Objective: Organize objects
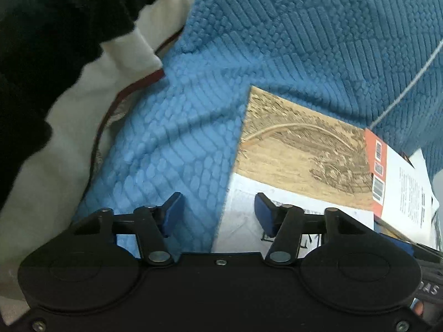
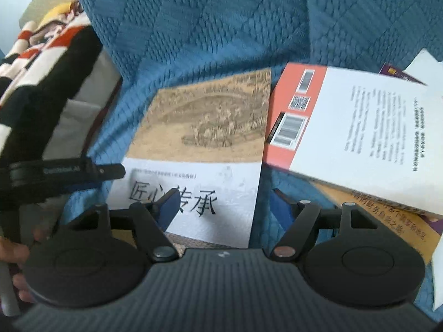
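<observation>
A book with a tan painting over a white title panel lies flat on the blue textured cover. My right gripper hangs open just above the book's near right corner, with one finger over the title panel and the other past the book's right edge over the cloth. The same book fills the lower right of the left wrist view. My left gripper is open astride the book's left edge, with its left fingertip over the cloth. Neither pair of pads presses on anything.
Right of it lies a loose heap: a white and orange book on a yellow one, a purple one behind. A cream pillow, black fleece and a striped blanket lie left. A hand shows.
</observation>
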